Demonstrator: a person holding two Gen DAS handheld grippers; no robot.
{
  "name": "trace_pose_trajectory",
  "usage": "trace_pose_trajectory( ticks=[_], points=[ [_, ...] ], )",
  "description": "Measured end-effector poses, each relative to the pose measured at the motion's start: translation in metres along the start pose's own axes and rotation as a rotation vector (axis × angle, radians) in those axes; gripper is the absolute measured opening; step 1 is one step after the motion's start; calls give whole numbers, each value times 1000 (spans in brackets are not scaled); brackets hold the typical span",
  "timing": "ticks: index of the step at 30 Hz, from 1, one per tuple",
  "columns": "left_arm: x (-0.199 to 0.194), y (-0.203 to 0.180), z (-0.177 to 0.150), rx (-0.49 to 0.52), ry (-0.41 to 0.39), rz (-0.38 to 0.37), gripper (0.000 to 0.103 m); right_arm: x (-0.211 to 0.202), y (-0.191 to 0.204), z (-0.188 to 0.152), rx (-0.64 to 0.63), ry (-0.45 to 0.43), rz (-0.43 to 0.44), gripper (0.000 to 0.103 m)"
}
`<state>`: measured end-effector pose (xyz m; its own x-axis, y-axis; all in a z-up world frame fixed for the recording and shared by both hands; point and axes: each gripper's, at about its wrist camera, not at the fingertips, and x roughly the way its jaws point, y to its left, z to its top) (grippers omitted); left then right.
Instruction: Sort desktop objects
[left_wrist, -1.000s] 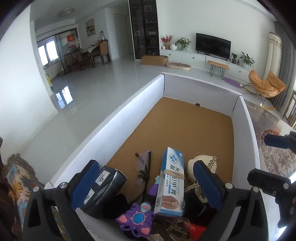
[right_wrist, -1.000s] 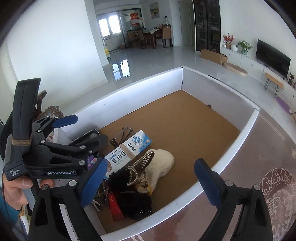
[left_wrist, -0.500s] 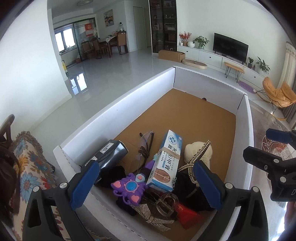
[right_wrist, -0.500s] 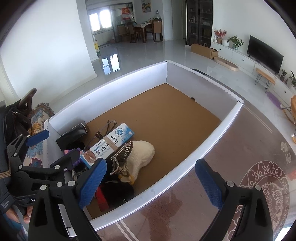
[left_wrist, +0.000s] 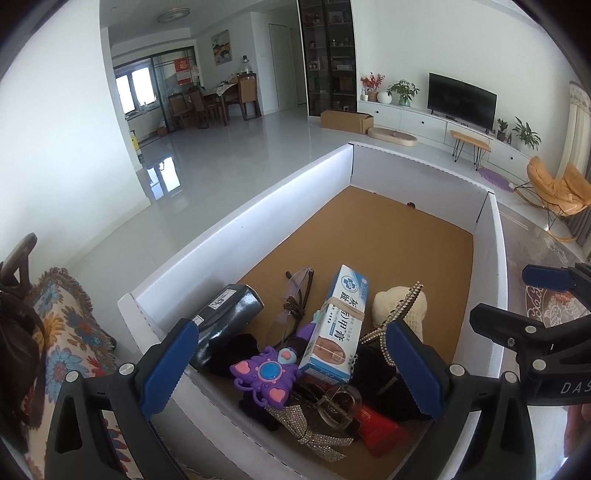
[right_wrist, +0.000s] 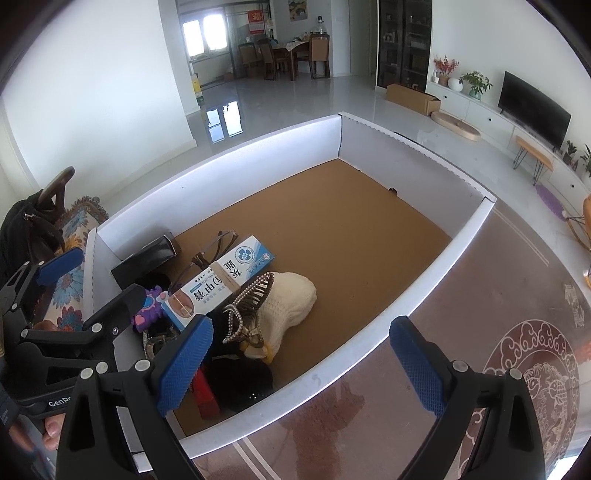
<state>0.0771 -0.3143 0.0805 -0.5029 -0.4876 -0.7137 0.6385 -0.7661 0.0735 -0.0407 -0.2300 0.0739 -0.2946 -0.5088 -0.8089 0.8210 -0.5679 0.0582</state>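
Two open grippers, both empty, pulled back above the cluttered near corner of the white tray (left_wrist: 236, 225).
Left gripper (left_wrist: 291, 360) and right gripper (right_wrist: 301, 360) sit higher than before, jaws spread wide; the ointment box (left_wrist: 334, 325) lies beside the cream knit piece (right_wrist: 291, 301), while dark items beneath, possibly cloth, stay half hidden.

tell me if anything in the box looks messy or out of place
Yes: everything is heaped in one corner of the white-walled cardboard box. The blue-and-white carton leans on the pile, and a rhinestone hair comb lies across the cream knitted sock.
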Motion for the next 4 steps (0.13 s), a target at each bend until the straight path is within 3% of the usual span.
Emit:
trace_pose_trajectory(
  ticks=[4],
  points=[
    [-6,9,-1,-63,-38,-21,103,-1,1,0,2,-5,0,97]
  ],
)
